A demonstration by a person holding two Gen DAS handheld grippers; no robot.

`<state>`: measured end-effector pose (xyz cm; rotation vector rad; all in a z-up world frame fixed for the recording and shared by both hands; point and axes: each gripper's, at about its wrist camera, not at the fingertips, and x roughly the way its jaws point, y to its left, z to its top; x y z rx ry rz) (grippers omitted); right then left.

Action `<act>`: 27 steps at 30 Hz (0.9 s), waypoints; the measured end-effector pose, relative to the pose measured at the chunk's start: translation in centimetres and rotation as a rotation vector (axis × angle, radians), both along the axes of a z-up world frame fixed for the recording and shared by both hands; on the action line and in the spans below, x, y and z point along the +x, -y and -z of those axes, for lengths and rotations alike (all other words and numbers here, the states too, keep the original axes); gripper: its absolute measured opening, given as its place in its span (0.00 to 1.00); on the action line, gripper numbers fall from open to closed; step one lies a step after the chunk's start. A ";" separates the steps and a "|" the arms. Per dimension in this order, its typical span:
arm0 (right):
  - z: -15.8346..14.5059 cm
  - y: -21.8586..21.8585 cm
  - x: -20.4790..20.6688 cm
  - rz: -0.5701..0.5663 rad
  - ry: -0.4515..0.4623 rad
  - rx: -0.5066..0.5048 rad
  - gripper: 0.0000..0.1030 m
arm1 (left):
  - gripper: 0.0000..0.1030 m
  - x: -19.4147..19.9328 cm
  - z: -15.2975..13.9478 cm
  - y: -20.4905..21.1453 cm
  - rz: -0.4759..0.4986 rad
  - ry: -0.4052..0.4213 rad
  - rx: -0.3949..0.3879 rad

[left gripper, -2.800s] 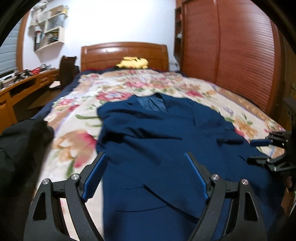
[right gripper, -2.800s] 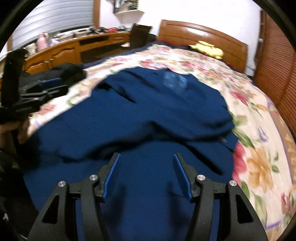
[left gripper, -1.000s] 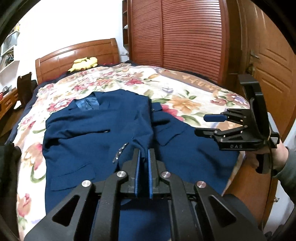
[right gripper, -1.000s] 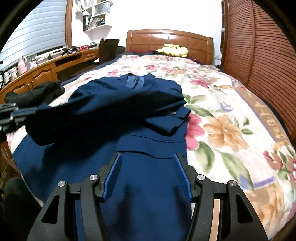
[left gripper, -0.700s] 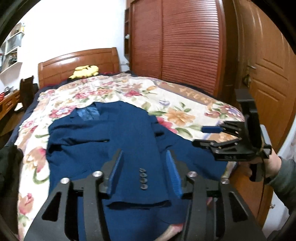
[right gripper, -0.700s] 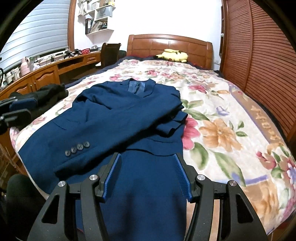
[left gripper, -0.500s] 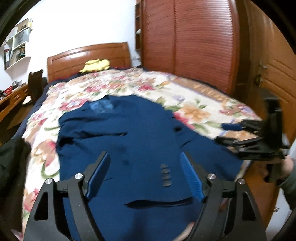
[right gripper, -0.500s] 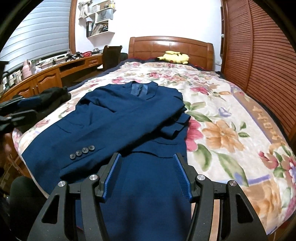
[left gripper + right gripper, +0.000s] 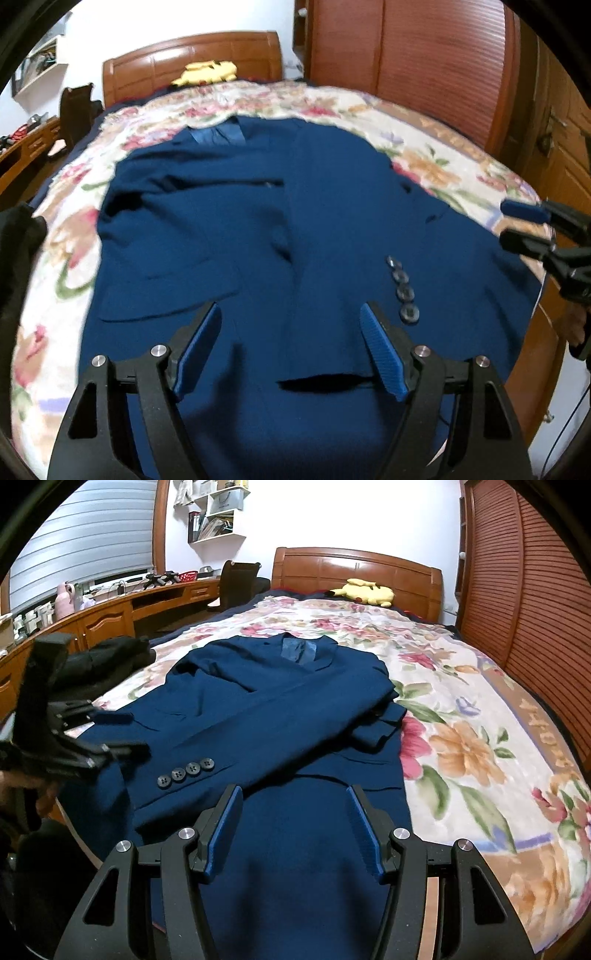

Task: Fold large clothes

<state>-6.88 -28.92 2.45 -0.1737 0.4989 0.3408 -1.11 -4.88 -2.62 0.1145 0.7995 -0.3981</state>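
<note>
Off the left edge of the bed, a heap of dark black clothing (image 9: pixel 110 657), untouched and apart from the work. Next along, the left gripper (image 9: pixel 291 350) of black plastic with blue ribbed pads, jaws spread wide and empty, hanging just above the lower hem. Spread in the middle of the floral-print quilted bedspread (image 9: pixel 480 716), collar toward the wooden headboard, the large navy-blue woollen suit jacket (image 9: pixel 280 716); one sleeve (image 9: pixel 229 746) already laid slantwise across the chest, its cuff with four dark round buttons (image 9: pixel 186 770) resting near the left hem. Further right, a second cuff (image 9: pixel 384 723) doubled back at the jacket's right edge, so probably both sleeves brought in. At the right, the right gripper (image 9: pixel 295 827), likewise black with blue pads, parted and gripping nothing, poised over the bottom hem. By the look of it, sleeve stage finished; body fold from hem to collar not yet begun, likely next
</note>
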 end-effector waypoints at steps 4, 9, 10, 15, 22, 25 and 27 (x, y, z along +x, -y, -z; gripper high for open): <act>0.2 -0.5 -0.1 -0.007 0.003 -0.023 0.58 | 0.56 0.2 0.9 0.5 0.041 -0.039 -0.022; 0.3 -0.3 -0.1 -0.009 0.001 -0.032 0.58 | 0.12 0.1 0.3 0.6 0.084 -0.064 -0.048; 0.3 -0.1 -0.1 -0.007 -0.001 -0.031 0.58 | 0.08 0.0 -0.2 0.7 0.083 -0.045 -0.027; 0.4 0.3 -0.1 0.001 -0.009 -0.021 0.58 | 0.08 0.3 -3.5 -1.5 0.034 0.029 -0.008; 0.5 0.1 -0.1 -0.002 -0.008 -0.024 0.58 | 0.08 3.6 -6.6 -6.3 -0.093 0.091 0.038; 0.6 0.0 -0.2 -0.004 -0.009 -0.031 0.58 | 0.08 4.7 -6.8 -7.7 -0.127 0.100 0.054; 0.7 0.0 -0.2 -0.001 -0.006 -0.040 0.58 | 0.11 5.0 -6.7 -8.5 -0.131 0.100 0.037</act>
